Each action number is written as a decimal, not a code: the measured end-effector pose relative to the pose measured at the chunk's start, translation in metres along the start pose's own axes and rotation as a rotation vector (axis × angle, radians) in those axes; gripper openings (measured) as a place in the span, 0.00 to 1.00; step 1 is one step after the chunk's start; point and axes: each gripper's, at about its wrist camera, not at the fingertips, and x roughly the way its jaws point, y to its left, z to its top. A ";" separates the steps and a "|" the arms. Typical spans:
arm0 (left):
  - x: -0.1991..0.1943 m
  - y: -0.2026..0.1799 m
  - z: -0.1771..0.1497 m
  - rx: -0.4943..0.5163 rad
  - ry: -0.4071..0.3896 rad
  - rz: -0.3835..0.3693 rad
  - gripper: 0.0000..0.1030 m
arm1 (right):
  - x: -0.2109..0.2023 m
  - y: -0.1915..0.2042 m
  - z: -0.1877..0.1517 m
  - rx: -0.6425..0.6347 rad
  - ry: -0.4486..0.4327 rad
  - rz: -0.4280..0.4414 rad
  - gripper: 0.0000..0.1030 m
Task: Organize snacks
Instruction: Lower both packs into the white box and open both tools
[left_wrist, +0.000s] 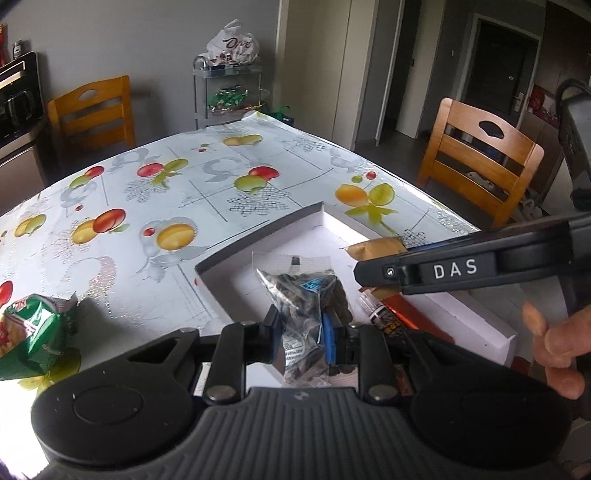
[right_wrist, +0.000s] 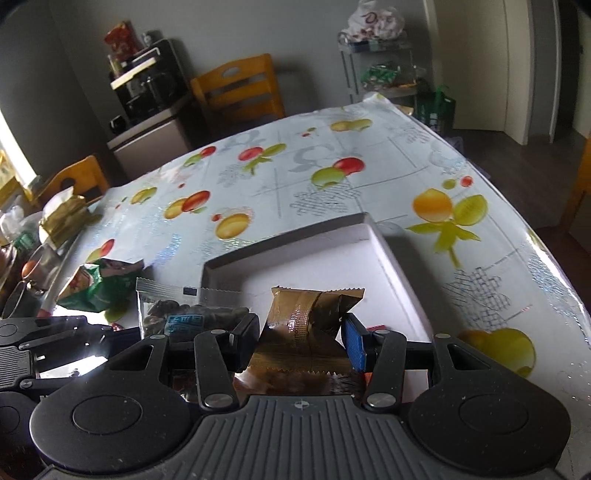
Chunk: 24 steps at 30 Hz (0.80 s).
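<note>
My left gripper is shut on a clear packet of dark snacks and holds it over the near part of the white box. My right gripper is shut on a brown-gold snack packet, also over the box. The clear packet also shows in the right wrist view, left of the brown one. In the left wrist view the right gripper's body crosses from the right, with the brown packet beyond it. An orange-and-black packet lies in the box.
A green snack bag lies on the fruit-patterned tablecloth, left of the box; it also shows in the right wrist view. Wooden chairs stand around the table. A shelf cart stands behind. Clutter sits at the table's left edge.
</note>
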 end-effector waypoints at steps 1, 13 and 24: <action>0.001 -0.001 0.000 0.001 0.001 -0.003 0.19 | -0.001 -0.002 0.000 0.003 -0.001 -0.002 0.48; 0.018 -0.008 0.001 0.023 0.043 -0.051 0.19 | -0.001 -0.013 -0.004 0.029 0.014 -0.030 0.48; 0.032 -0.010 -0.003 0.017 0.091 -0.090 0.19 | 0.007 -0.015 -0.010 0.032 0.047 -0.047 0.48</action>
